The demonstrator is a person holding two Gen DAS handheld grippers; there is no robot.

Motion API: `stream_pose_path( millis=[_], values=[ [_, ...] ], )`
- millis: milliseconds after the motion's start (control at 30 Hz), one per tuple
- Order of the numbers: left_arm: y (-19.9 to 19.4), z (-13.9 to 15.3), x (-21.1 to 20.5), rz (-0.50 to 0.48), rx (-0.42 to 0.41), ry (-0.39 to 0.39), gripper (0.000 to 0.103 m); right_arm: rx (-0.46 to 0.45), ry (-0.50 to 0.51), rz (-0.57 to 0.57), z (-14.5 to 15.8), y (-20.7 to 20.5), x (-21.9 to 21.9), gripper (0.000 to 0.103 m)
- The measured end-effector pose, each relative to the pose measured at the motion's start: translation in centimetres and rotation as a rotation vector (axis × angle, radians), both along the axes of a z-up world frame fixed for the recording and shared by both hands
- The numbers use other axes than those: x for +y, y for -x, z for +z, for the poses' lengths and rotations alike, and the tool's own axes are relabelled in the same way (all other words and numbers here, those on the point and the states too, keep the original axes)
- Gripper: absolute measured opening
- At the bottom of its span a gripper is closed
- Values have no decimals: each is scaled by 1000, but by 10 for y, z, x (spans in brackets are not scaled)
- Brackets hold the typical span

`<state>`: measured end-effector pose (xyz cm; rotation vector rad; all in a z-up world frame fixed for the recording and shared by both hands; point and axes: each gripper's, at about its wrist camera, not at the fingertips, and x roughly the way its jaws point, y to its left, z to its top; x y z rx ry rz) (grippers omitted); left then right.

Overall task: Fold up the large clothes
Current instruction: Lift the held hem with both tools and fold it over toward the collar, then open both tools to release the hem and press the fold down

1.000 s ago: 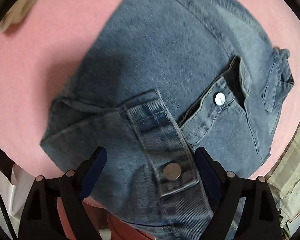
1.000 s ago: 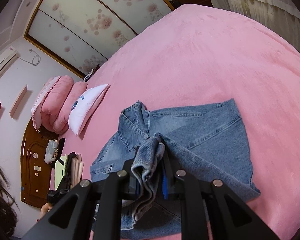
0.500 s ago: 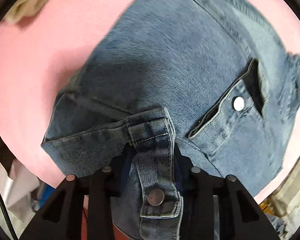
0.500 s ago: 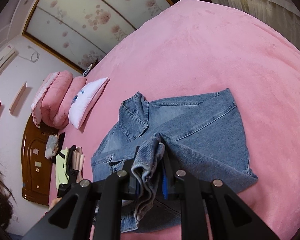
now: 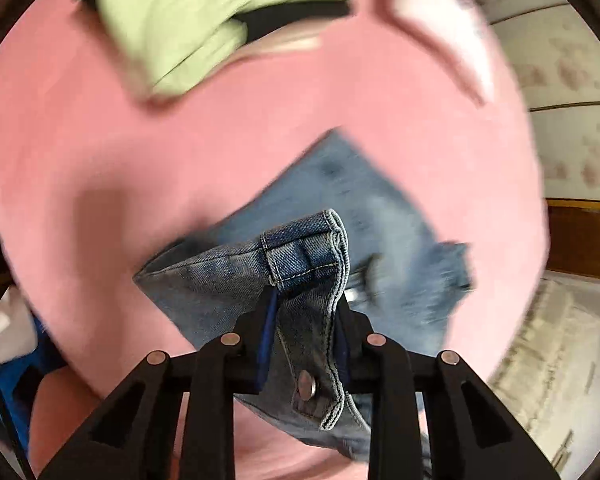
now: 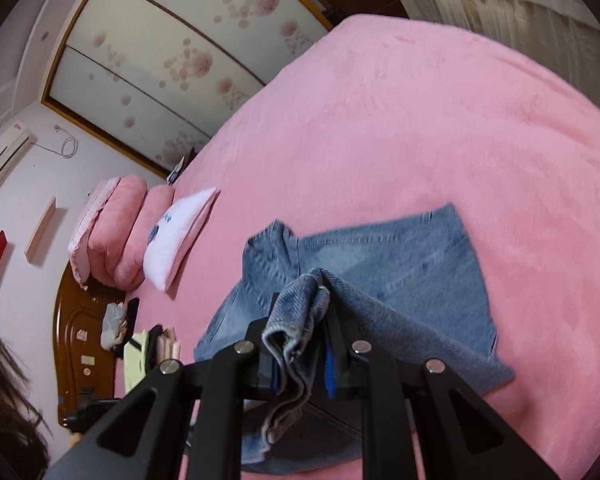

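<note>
While the denim jacket [image 6: 400, 264] lies spread across the pink bed [image 6: 420, 120], two of its edges are lifted off the cover, one in each pair of tongs. The left tongs [image 5: 306, 320] are closing on a buttoned band of the jacket, a cuff or placket by the look of it; the denim sits squarely between the blue pads and folds over their tips, and its metal snap button [image 5: 306, 386] hangs just below the pinch. From there the cloth slopes down and away to the rest of the jacket, which is badly blurred in the left wrist view. The right tongs [image 6: 300, 344] are pressed together on a bunched, doubled-over edge of denim that pokes up past the fingertips and also trails down between the fingers toward the camera. Beyond the right tongs the body of the jacket lies flat on the bed, its collar end pointing toward the head of the bed and its squared far corner toward the curtained side.

At the head of the bed a white pillow [image 6: 180, 236] leans against a rolled pink quilt [image 6: 112, 232], well apart from the jacket. A pile of folded clothes with a pale green garment [image 5: 188, 24] on top sits near the bed's edge, beyond the left tongs. Dark hair [image 6: 4, 392] of a person shows at the left rim of the right wrist view.
</note>
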<state>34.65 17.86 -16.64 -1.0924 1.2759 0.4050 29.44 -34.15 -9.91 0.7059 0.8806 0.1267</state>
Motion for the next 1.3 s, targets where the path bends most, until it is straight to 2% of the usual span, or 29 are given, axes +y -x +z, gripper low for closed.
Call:
stream_pose_path(
  millis=[67,233,367,433,500,567,600,633,700,800,867,1000,1067,1100,1200,1233,1300],
  values=[
    [-31,18,-6,-49,-49,-51,10,-14,24,-9,3,-12,-1,15],
    [-95,22,-10,-139,-98,-114,10,1,88,-59,-5,-53,-3,15],
    [-159,-11,-22,-222,-78,-177,11,55,116,-115,-34,-97,-8,15],
    [-176,-26,-30,-236,-56,-221,12,106,134,-145,-57,-118,-8,15],
    [-197,-47,-40,-289,-40,-312,13,164,155,-170,-78,-136,-7,16],
    [-212,-50,-45,-335,-80,-451,13,212,187,-180,-96,-151,-3,19],
    [-219,-47,-47,-359,-99,-525,20,234,199,-181,-106,-159,-1,25],
    [-224,-47,-47,-374,-106,-549,25,245,214,-188,-111,-162,1,28],
    [-228,-45,-47,-412,-129,-529,49,240,323,-209,-114,-168,7,44],
    [-223,-47,-55,-477,-145,-510,55,178,448,-216,-102,-168,12,46],
    [-214,-53,-64,-531,-117,-499,65,160,473,-193,-96,-165,14,46],
    [-187,-66,-91,-601,-108,-458,68,109,483,-87,-87,-152,25,46],
    [-172,-71,-105,-634,-114,-439,68,65,454,10,-85,-144,34,46],
    [-160,-73,-114,-663,-117,-431,68,41,410,91,-86,-138,44,46],
    [-132,-73,-139,-728,-125,-396,68,22,312,227,-94,-118,67,44],
    [-122,-72,-147,-745,-133,-380,68,25,277,259,-98,-110,75,40],
    [-103,-71,-160,-779,-143,-360,68,37,236,317,-104,-92,93,20]
  ],
)
